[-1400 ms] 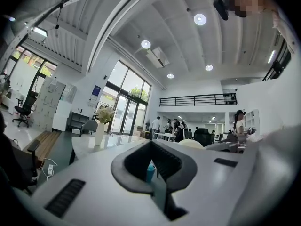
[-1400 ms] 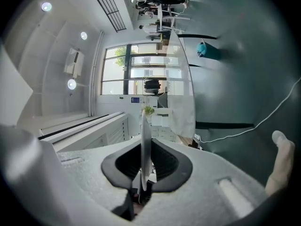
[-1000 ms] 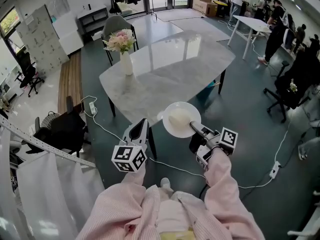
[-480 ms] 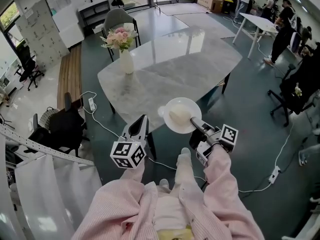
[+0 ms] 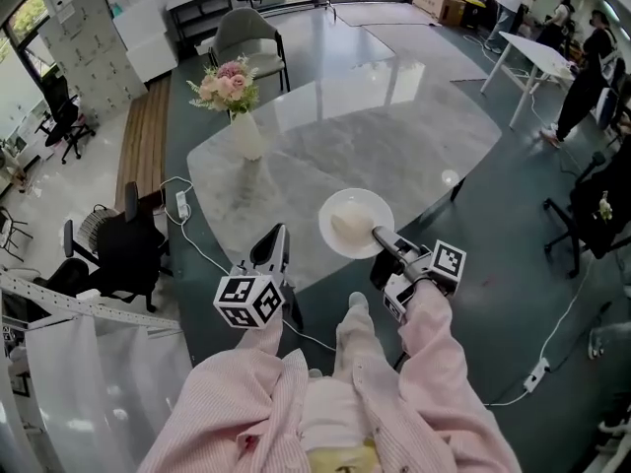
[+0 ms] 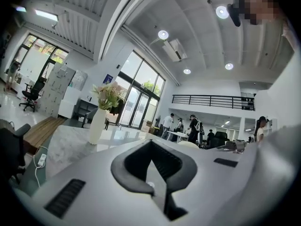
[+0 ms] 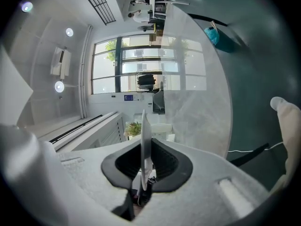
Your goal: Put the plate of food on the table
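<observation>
Clamping the plate [image 5: 355,222] rim, right gripper [image 5: 379,236] hovers above the table [image 5: 296,156]; left gripper [image 5: 278,233] closed, empty.

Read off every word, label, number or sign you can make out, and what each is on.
No text is readable in any view.
Small blue wall sign beside the tall windows: print too small to read.
Two white marker cubes: black square patterns only, no letters or digits.
Round white plate of food: no print visible.
</observation>
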Available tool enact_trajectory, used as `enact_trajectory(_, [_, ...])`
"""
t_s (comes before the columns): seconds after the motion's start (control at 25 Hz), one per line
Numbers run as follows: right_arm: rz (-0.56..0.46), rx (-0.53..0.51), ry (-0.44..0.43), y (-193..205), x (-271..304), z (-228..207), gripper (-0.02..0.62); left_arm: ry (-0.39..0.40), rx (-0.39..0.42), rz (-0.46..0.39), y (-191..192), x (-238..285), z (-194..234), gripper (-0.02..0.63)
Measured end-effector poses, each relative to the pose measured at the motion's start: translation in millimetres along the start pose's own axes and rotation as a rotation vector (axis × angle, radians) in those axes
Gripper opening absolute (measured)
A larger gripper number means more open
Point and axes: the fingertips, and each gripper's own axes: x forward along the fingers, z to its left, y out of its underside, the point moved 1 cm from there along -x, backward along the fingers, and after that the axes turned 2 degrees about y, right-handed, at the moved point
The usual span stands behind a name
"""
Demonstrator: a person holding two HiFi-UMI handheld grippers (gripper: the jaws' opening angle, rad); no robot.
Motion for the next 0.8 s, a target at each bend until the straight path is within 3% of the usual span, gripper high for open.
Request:
enact_trajectory(0.56, [0.167,-0.052,0.010,-122,108,-23,0.031,-0.161,-0.104,0.057,19,132,43,-0.005])
enact_trajectory(0.8, [0.224,-0.057,0.032,-147,142,-46,0.031,-0.236,-0.149,0.085,39,155,64,-0.005])
